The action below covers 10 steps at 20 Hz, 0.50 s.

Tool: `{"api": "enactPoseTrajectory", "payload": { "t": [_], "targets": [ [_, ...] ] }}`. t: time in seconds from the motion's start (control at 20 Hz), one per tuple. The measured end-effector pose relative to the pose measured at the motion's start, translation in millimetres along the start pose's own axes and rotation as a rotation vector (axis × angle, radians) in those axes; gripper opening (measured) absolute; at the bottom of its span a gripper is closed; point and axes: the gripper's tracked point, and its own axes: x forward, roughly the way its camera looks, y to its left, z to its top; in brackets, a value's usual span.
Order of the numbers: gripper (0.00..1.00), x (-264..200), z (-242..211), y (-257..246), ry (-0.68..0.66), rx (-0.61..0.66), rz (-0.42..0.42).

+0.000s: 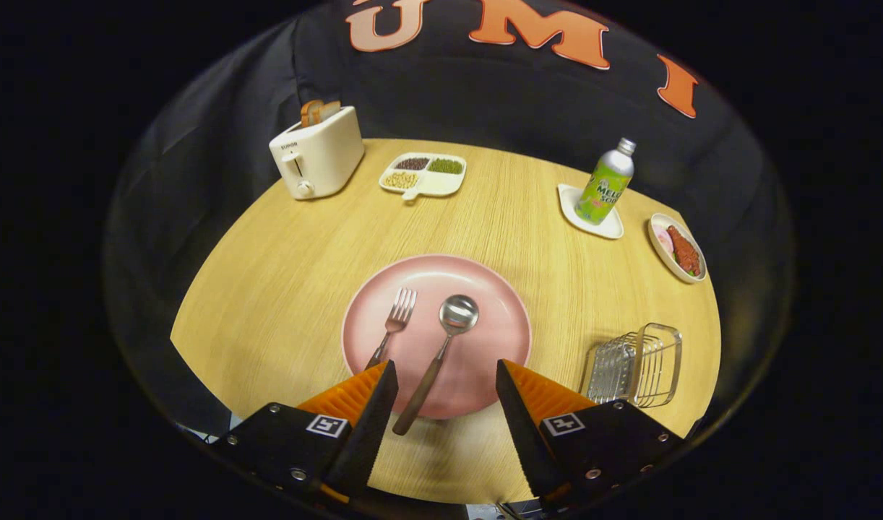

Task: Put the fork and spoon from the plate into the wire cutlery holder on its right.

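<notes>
Your gripper [446,375] hangs over the near edge of the round, light wood-grain table [282,289] with its two fingers spread wide and nothing between their pads; neither finger touches anything. Just ahead of them sits the round pink plate [485,289], and both pieces you are after lie on it side by side. The metal fork with a dark handle [392,326] rests on the plate's left half, tines pointing away from you, and its handle runs back until the tip of your left finger hides the end. The metal spoon with a brown wooden handle [441,350] lies to the right of the fork, bowl facing up near the plate's middle, while its handle slants back over the near rim of the plate and ends in the gap between your fingers, closer to the left one. The wire cutlery holder [636,365], a silver rack of thin bars, stands on the table to the right of the plate, just beyond your right finger and apart from the plate's rim. Farther back you see a cream toaster with bread in its slot [317,153], a white divided dish of beans [423,175], a green drink bottle on a white coaster [606,184] and a small oval dish of food [677,248].
</notes>
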Motion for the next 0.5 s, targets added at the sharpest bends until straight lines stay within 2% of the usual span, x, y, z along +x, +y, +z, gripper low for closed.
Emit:
{"api": "enactPoseTrajectory", "payload": {
  "t": [0.4,0.5],
  "targets": [
    [0.66,35.7,-23.8,1.5,0.164,0.010,0.004],
    [0.58,44.3,-26.2,4.0,0.196,0.012,0.004]
  ]
}}
